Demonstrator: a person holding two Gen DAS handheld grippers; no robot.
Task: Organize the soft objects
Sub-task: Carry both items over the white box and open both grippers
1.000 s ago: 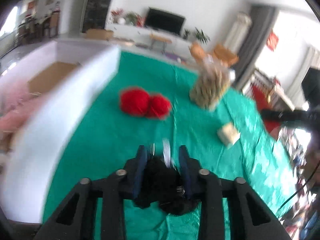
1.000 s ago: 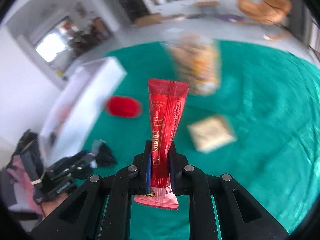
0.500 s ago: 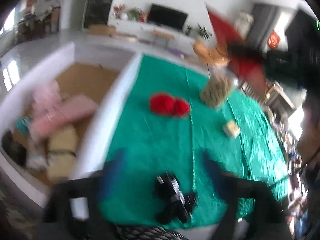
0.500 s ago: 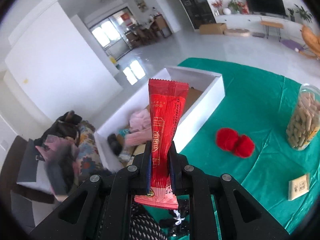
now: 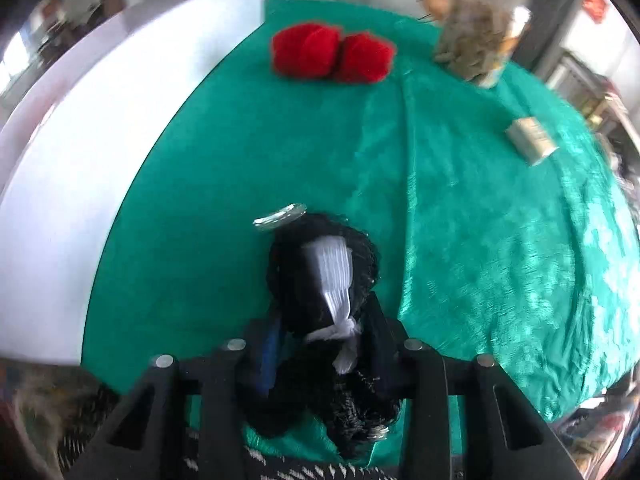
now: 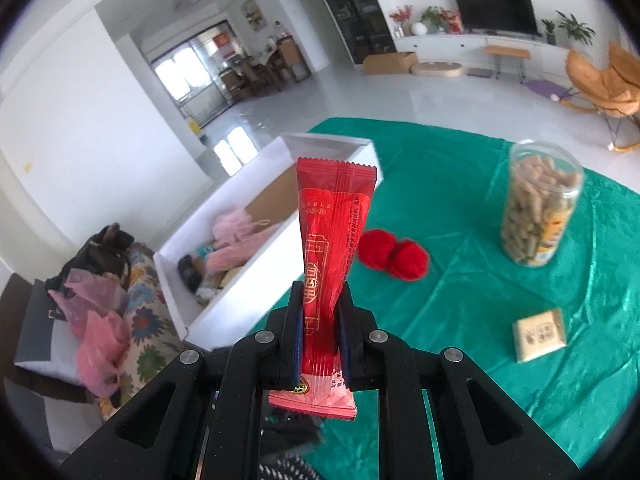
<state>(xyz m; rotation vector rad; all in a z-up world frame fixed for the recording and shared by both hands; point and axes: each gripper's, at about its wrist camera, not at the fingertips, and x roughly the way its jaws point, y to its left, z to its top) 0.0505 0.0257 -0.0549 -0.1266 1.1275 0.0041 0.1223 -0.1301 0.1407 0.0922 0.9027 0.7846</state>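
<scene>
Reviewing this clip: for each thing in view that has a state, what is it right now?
Left gripper: shut on the black mesh pouf with white band.
Right gripper: shut on the red foil sachet, upright.
White cardboard box: open, partly filled.
Clear plastic jar of snacks: upright.
Red fluffy pom-pom pair: lying on the green cloth.

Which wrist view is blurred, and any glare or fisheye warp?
Left wrist: motion blur smears the jar and the white box wall; the black fabric item in the left gripper is clearer; sheen on the green cloth. Right wrist: sharp on the red packet, bright windows blown out, table edge bowed by fisheye.
</scene>
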